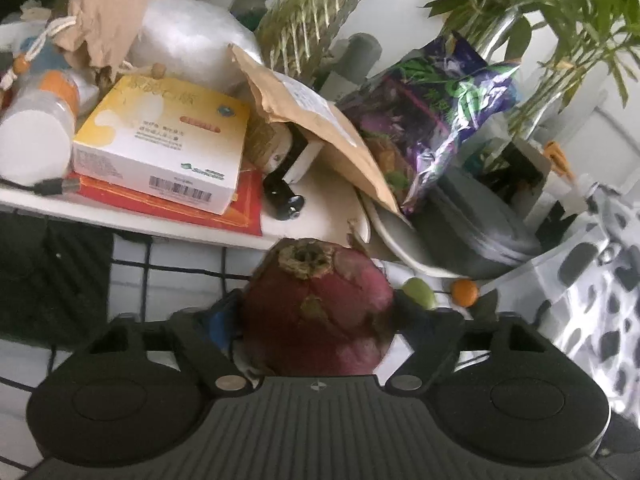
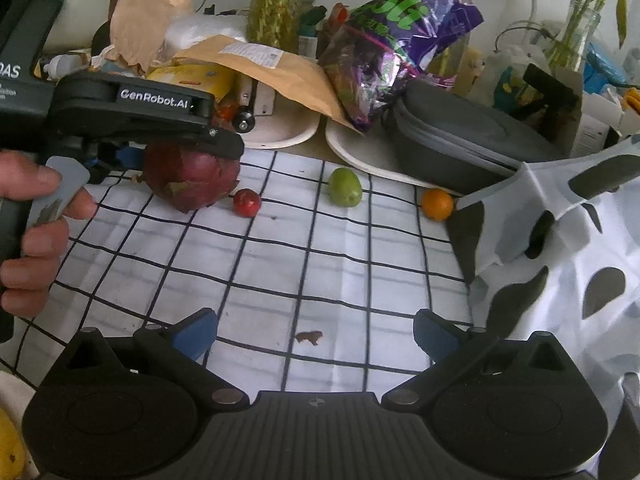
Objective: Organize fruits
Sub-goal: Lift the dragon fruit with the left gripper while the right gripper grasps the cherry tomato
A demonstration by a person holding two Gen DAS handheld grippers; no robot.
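A dark red dragon fruit (image 1: pixel 316 304) sits between the fingers of my left gripper (image 1: pixel 316 314), whose pads press on both its sides. In the right wrist view the same fruit (image 2: pixel 192 180) rests on the checked cloth (image 2: pixel 280 264) at the far left, under the left gripper (image 2: pixel 180 156), which a hand (image 2: pixel 32 240) holds. A small red fruit (image 2: pixel 247 202), a green fruit (image 2: pixel 345 187) and a small orange (image 2: pixel 437 204) lie in a row to its right. My right gripper (image 2: pixel 316 330) hangs open over the near cloth with nothing between its fingers.
Behind the cloth stand white plates (image 2: pixel 360 156), stacked grey containers (image 2: pixel 460 136), a purple bag (image 2: pixel 396 44), a brown envelope (image 2: pixel 280 72) and a yellow box (image 1: pixel 160 140). A black-spotted white fabric bag (image 2: pixel 560 240) borders the right side. Something yellow (image 2: pixel 8 448) shows at the lower left.
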